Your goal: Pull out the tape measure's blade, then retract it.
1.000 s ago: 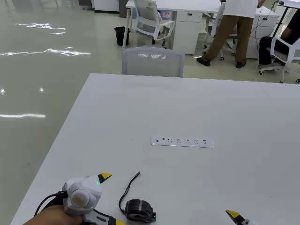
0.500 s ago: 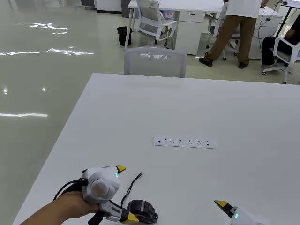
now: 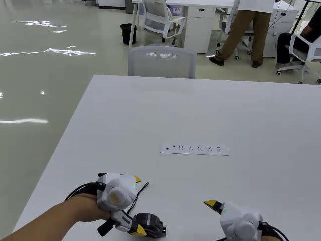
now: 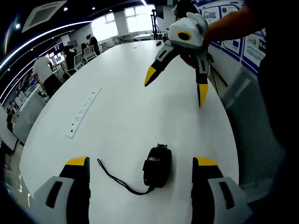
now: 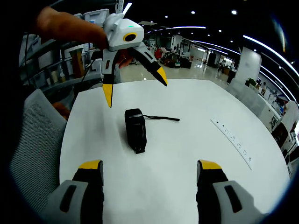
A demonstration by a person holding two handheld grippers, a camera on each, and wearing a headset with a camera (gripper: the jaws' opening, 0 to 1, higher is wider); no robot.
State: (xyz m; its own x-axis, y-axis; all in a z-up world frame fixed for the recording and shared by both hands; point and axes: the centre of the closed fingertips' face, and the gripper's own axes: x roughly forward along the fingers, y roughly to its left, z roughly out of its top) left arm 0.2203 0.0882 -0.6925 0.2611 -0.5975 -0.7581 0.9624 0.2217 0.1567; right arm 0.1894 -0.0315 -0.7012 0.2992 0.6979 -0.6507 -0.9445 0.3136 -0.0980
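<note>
Two grippers are at work here, and neither has hold of anything. The left gripper (image 3: 139, 205) hangs with its fingers (image 4: 74, 184) spread wide to either side of the tape measure (image 4: 157, 165), apart from it on both sides in the left gripper view. The right gripper (image 4: 174, 90) is near and faces it from the other side, its fingers likewise released and off the surface (image 3: 200, 110).

The tape measure rests close to the near edge of the surface, toward the near left corner. Its thin black wrist strap (image 4: 117, 177) trails loose beside it. A white power strip (image 3: 194, 149) lies well apart, toward the middle of the surface.

By its looks the case is a small, hard black shell, likely dense for its size and rigid enough to take a firm squeeze. On this smooth white top it would probably skate if pushed from one side, so the left fingers should close evenly across the body of the case. The strap is limp and no use as a handle.

The blade, not yet drawn, is likely thin springy steel, quick to kink and eager to snap back. The hook at the case mouth is the place for the right fingers to pinch, though it is too small to make out. On the return it is better fed back slowly than let fly.
</note>
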